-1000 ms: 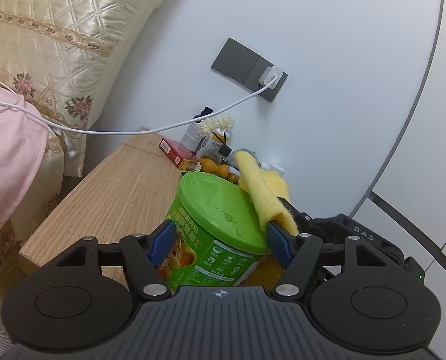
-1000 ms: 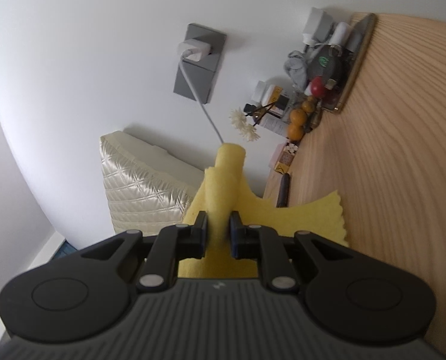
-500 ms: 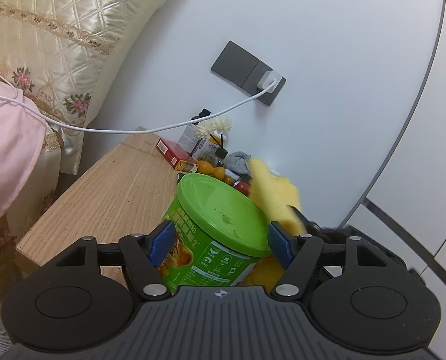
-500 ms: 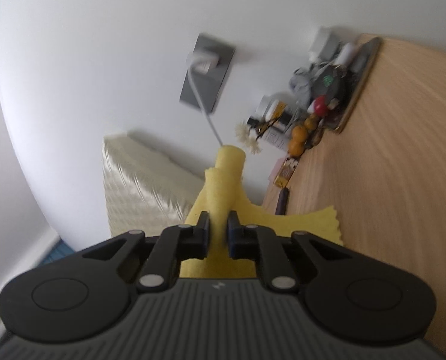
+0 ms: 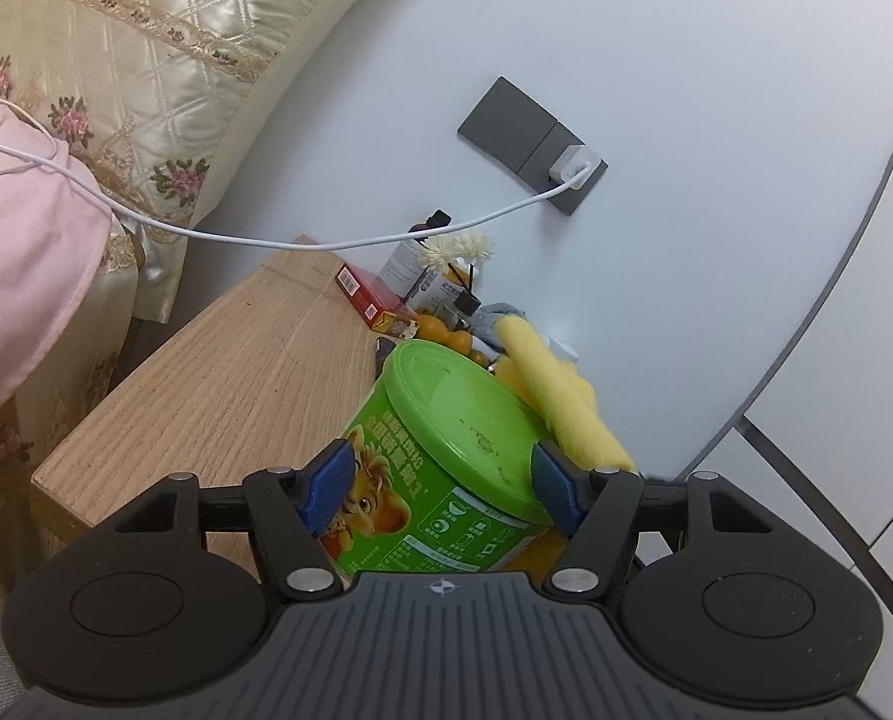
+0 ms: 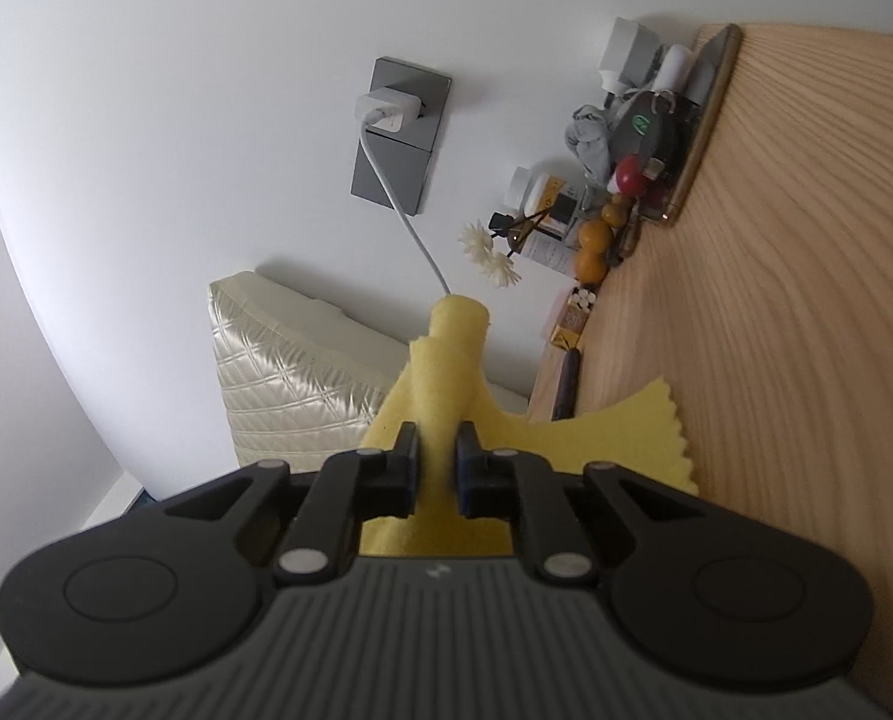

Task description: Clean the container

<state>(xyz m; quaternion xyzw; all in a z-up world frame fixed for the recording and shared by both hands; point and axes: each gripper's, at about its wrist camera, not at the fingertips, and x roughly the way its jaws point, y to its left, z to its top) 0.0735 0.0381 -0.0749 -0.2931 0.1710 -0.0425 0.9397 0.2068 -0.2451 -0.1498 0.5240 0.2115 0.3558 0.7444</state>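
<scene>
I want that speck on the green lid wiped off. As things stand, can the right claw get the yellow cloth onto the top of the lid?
Probably yes. The lid top lies bare, the left claw grips only the container's sides, and the yellow cloth in the right claw already sits at the rim.

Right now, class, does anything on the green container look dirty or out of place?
Yes. The green lid of the container carries small dried specks and a smudge near its middle. The yellow cloth, pinched in the right gripper, lies beside its rim.

Left tongs (image 5: 443, 483) with black linkage arms, blue fingertip pads (image 5: 328, 483), silver pivot screws, grey ribbed housing, small crosshair mark, right tongs (image 6: 437, 471) likewise black with round side discs
</scene>
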